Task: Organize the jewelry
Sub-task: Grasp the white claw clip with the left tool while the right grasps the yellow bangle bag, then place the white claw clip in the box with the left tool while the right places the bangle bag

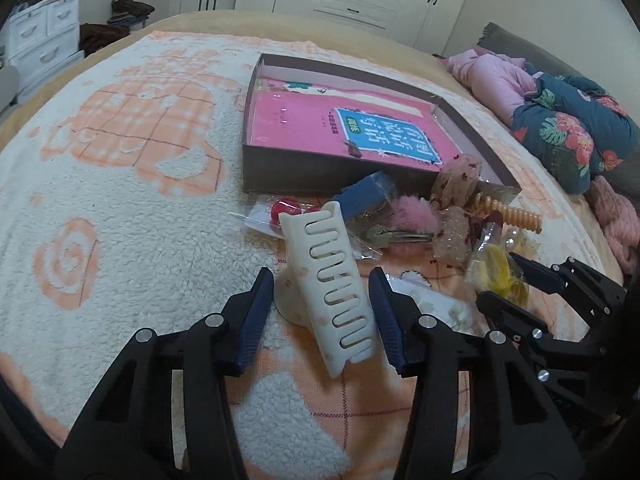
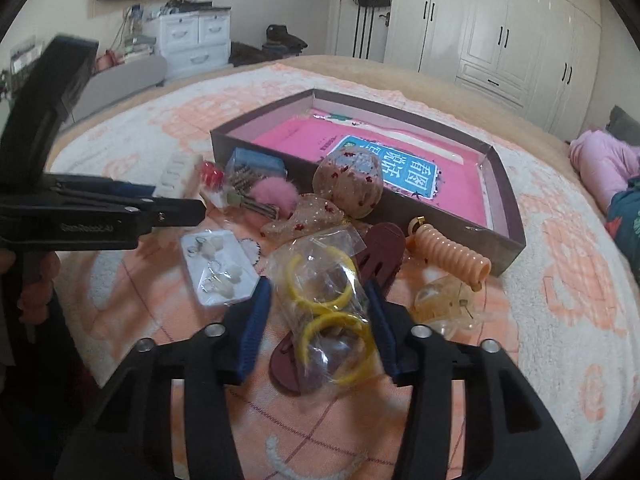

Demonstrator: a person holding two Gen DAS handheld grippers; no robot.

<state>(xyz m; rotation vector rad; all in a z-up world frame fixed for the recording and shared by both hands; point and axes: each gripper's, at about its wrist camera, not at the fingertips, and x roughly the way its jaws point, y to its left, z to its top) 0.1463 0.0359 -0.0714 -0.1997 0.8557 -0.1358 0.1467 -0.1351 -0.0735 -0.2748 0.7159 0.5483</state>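
Observation:
A cream hair claw clip (image 1: 304, 264) stands tilted on the blanket, and my left gripper (image 1: 321, 274) is shut on it, blue pads against both its sides. My right gripper (image 2: 318, 283) is shut on a clear bag of yellow rings (image 2: 324, 304), which lies on a maroon clip (image 2: 384, 248). The dark cardboard box (image 1: 320, 168) with a pink book (image 1: 296, 120) in it sits just beyond the pile. Between box and grippers lie a pink pompom keychain (image 2: 276, 194), glittery claw clips (image 2: 348, 184), a peach spiral hair tie (image 2: 452, 256) and a clear earring case (image 2: 218, 268).
All of it rests on a white and peach blanket (image 1: 120, 184) across a bed. Pink and floral bedding (image 1: 560, 128) is heaped at the right. A white drawer unit (image 2: 196, 40) and wardrobes (image 2: 500, 32) stand behind. A person's hand (image 2: 38, 284) holds the left gripper's handle.

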